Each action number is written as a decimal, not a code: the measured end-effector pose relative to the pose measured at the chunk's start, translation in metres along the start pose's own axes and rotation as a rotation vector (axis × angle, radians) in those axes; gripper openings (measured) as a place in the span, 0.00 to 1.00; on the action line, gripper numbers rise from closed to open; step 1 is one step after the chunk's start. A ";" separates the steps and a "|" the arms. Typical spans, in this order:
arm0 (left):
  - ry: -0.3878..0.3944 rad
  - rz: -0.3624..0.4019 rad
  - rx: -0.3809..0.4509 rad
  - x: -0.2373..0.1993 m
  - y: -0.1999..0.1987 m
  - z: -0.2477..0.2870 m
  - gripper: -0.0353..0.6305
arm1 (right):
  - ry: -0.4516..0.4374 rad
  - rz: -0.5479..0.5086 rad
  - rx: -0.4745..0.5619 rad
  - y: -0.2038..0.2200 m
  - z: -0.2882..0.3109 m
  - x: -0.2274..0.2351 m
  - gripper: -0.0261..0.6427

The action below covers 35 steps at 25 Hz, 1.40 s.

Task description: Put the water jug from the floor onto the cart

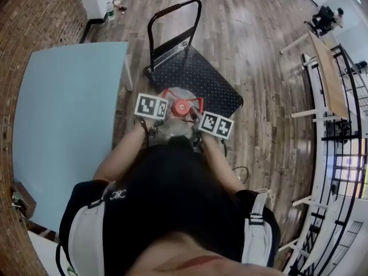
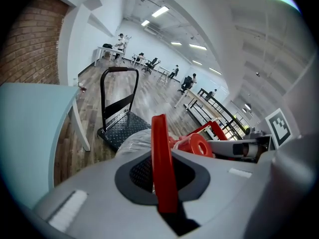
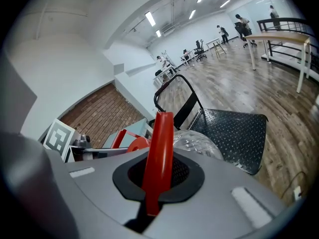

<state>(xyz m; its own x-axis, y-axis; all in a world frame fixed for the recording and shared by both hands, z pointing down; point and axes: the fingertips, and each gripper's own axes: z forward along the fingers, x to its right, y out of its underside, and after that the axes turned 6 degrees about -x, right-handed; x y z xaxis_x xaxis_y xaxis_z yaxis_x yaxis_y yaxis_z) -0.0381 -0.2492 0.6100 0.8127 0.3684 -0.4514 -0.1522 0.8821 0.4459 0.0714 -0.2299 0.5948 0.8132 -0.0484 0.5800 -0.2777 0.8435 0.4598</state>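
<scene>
Pinching the red handle (image 2: pixel 160 148), the left gripper (image 2: pixel 163 185) and the right gripper (image 3: pixel 155 176) each have their jaws squeezed on it. The clear water jug (image 1: pixel 170 130) hangs between them, by the near edge of the black cart (image 1: pixel 201 79), over the wood floor (image 1: pixel 261 131).

Pale blue table (image 1: pixel 69 114) beside brick wall (image 1: pixel 34 16); wood floor (image 1: pixel 259 50).
</scene>
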 end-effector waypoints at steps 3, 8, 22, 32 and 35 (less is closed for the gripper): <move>-0.019 0.017 0.005 -0.010 -0.012 0.000 0.09 | -0.008 -0.007 -0.005 -0.008 0.012 -0.003 0.06; -0.034 0.017 0.002 -0.031 -0.034 0.010 0.09 | -0.039 -0.005 -0.023 -0.027 0.040 -0.005 0.06; -0.059 -0.003 -0.062 -0.078 -0.109 0.064 0.10 | -0.040 -0.010 -0.078 -0.105 0.110 0.017 0.06; -0.087 -0.034 -0.086 -0.101 -0.185 0.103 0.10 | -0.023 -0.056 -0.110 -0.185 0.155 0.040 0.06; -0.100 -0.044 -0.095 -0.110 -0.201 0.119 0.10 | -0.007 -0.097 -0.124 -0.201 0.170 0.050 0.06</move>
<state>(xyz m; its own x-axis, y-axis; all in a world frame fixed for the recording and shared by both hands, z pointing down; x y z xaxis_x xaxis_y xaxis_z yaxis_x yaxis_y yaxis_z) -0.0296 -0.5015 0.6622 0.8712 0.3021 -0.3870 -0.1643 0.9222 0.3500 0.0809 -0.4929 0.6462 0.8296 -0.1365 0.5415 -0.1319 0.8943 0.4275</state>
